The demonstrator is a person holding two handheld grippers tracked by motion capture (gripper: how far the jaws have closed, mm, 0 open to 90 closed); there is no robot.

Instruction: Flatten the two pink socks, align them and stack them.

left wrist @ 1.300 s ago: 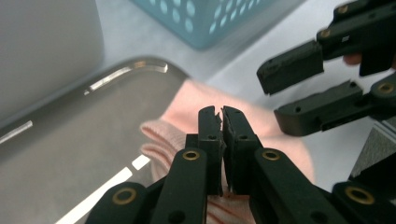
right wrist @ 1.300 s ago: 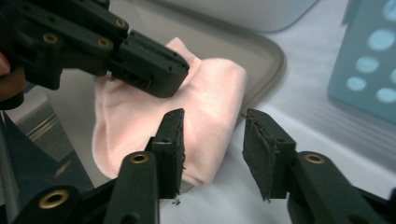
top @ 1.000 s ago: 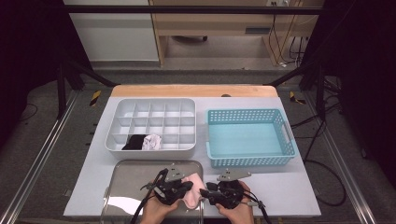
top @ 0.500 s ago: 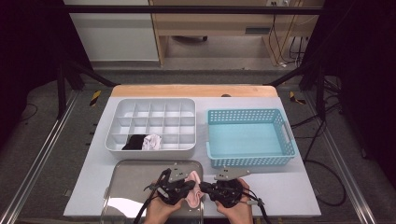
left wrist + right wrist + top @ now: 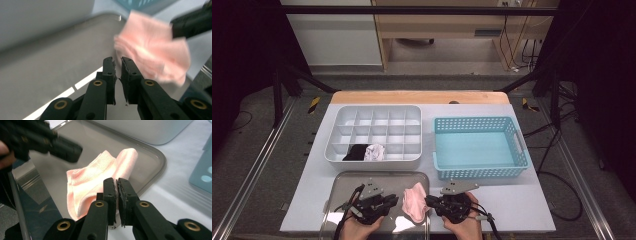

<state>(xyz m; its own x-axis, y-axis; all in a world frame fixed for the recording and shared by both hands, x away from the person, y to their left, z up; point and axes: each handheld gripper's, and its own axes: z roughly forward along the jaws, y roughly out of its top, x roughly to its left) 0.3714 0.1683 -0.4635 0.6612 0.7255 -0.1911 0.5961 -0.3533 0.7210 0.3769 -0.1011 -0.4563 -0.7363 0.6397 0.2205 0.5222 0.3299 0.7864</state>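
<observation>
Pink sock [image 5: 414, 201] at tray [image 5: 343, 181] edge — both grippers closed, empty, flanking.

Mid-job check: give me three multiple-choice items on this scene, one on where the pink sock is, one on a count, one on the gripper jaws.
1. Where does the pink sock lie?
A. in the blue basket
B. on the metal tray
C. in the white divided box

2. How many cloth items sit in the white divided box?
A. none
B. two
C. five

3. How do the left gripper jaws stand?
A. nearly closed, holding nothing
B. wide open
C. clamped on the sock

Answers:
1 B: it rests on the metal tray between both grippers.
2 B: one black, one pale, in the front row.
3 A: a narrow gap shows, and the sock lies beyond the tips.
</observation>
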